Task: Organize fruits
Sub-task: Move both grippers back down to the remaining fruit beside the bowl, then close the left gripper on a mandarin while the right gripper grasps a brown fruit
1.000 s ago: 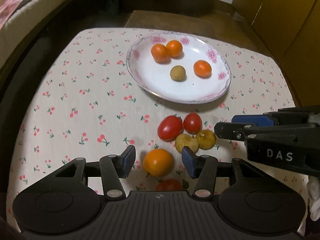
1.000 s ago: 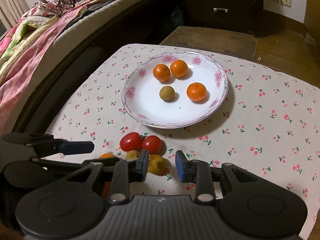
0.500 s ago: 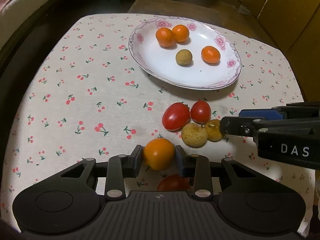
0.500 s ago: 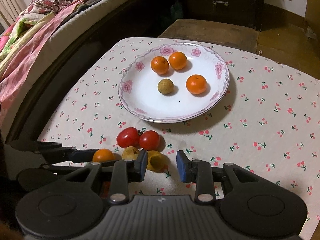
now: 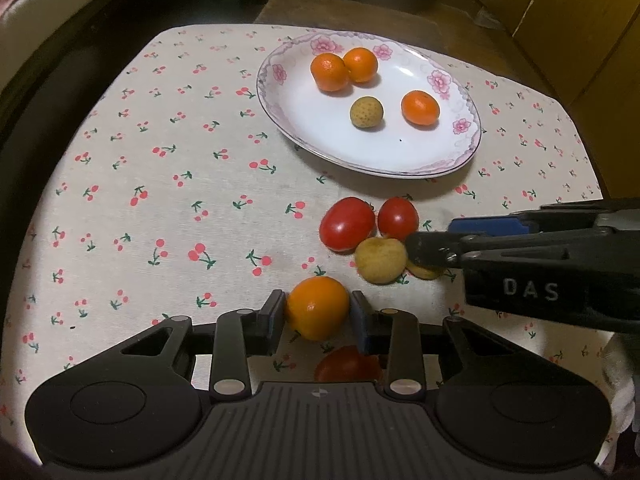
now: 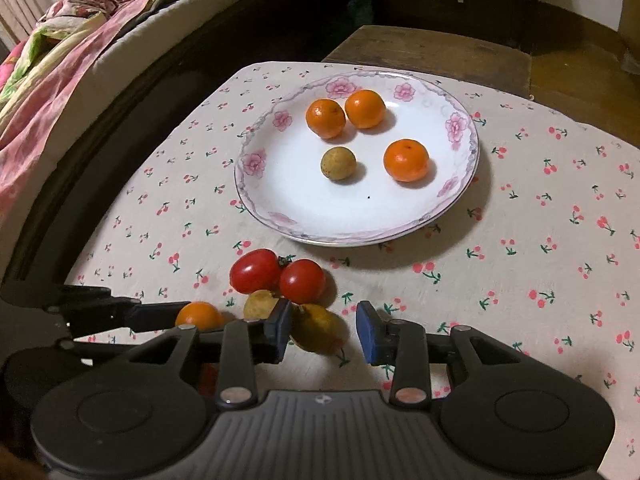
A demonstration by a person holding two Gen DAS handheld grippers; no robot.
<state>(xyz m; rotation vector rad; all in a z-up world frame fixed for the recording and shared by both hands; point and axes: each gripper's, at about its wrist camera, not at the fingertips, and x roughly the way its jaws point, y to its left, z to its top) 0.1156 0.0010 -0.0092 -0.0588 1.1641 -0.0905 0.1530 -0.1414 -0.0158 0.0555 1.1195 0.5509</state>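
Plate holds three oranges and one longan; two tomatoes, two longans and a third tomato under your left gripper remain on the cloth. Your left fingers pinch the loose orange. Your right gripper is spread around the nearer longan, not touching on its right side.

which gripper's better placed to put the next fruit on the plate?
Left. The left gripper is shut on the orange, ready to carry to the plate. The right gripper is open around a longan.
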